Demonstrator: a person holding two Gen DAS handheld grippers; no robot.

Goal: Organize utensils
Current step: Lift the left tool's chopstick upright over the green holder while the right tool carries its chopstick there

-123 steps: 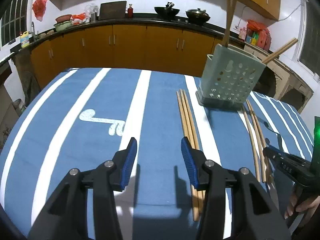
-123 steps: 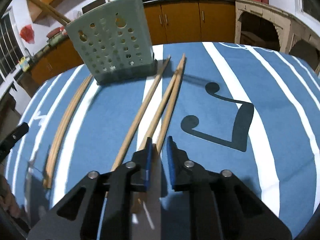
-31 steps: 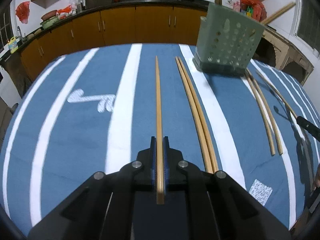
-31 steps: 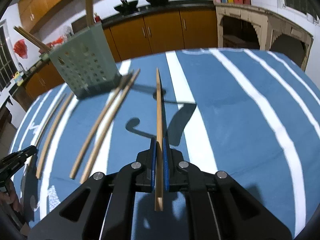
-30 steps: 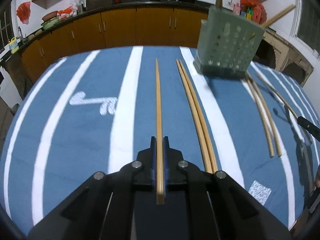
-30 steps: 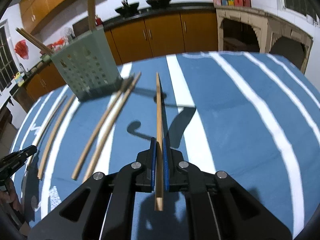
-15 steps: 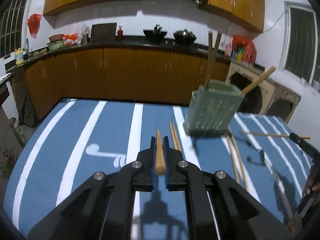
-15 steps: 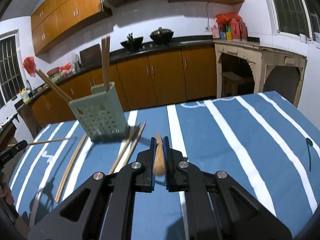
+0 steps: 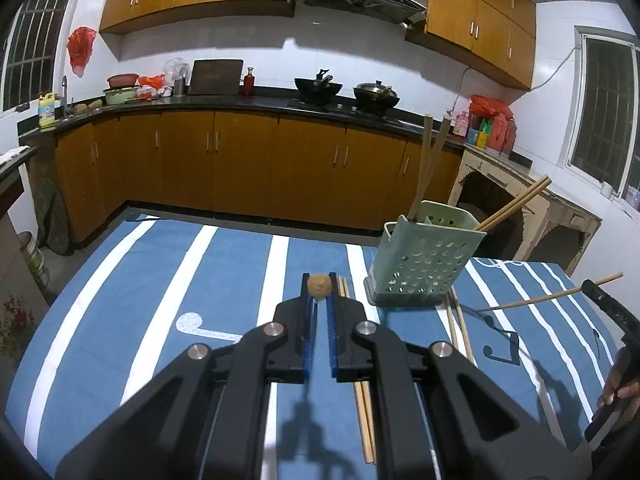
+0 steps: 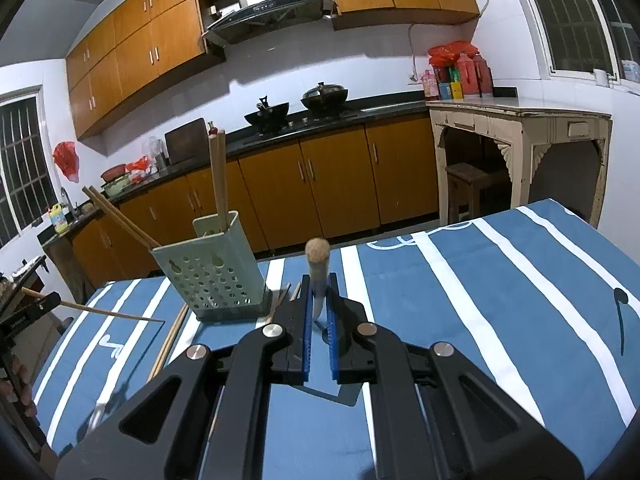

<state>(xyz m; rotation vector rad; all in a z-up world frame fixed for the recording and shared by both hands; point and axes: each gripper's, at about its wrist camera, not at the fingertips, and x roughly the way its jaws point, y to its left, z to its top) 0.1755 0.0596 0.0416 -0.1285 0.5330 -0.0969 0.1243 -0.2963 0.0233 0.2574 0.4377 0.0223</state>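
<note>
- My left tongs (image 9: 319, 304) are clamped narrow on one chopstick (image 9: 319, 285), seen end-on, pointing straight away from the camera, lifted above the bench (image 9: 160, 300).
- My right tongs (image 10: 318, 304) grip a second chopstick (image 10: 317, 256) the same way, its tip tilted up.
- Both sticks look light, stiff and smooth, so I judge they could swivel or slide in a pinch this near one end.
- The green holder (image 9: 424, 264) stands near, with sticks already inside.
- More loose chopsticks (image 9: 366, 420) lie on the bench; I'd take those closer to the middle.
</note>
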